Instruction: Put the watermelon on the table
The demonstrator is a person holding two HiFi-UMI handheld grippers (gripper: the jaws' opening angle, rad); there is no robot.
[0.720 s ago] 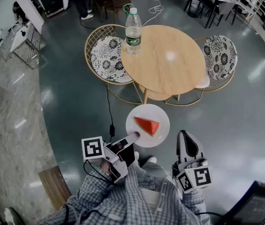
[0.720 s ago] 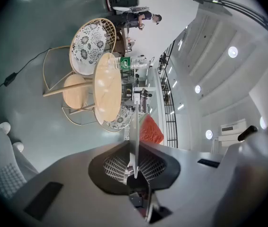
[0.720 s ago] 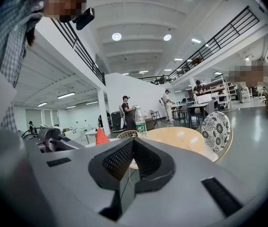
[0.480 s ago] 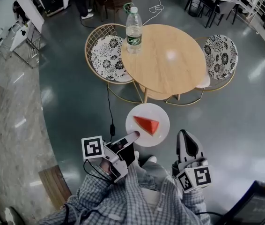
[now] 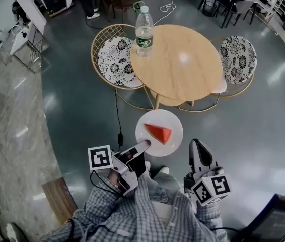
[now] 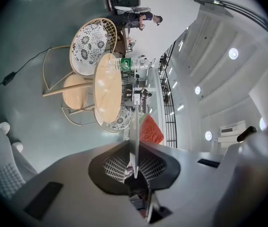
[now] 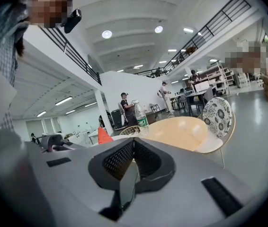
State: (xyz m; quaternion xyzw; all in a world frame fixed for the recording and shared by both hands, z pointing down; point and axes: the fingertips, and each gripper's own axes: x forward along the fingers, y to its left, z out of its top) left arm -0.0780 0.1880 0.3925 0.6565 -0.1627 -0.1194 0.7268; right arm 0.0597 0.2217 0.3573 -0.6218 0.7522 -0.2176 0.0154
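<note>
Jaws of the left gripper (image 5: 143, 146) pinch the rim of the white plate (image 5: 173, 123) with the watermelon (image 5: 158, 133) on it, the right gripper (image 5: 197, 147) beside it is closed tight and empty, and the round table (image 5: 183, 59) with a bottle (image 5: 144, 29) stands farther off.

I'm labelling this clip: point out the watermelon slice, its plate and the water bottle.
red watermelon slice (image 5: 158, 133), head view, its red flesh.
round white plate (image 5: 163, 117), head view, bare part near rim.
clear plastic water bottle (image 5: 143, 42), head view, green label.

Head view looks steeply down; 2 gripper views face the table (image 5: 183, 77).
</note>
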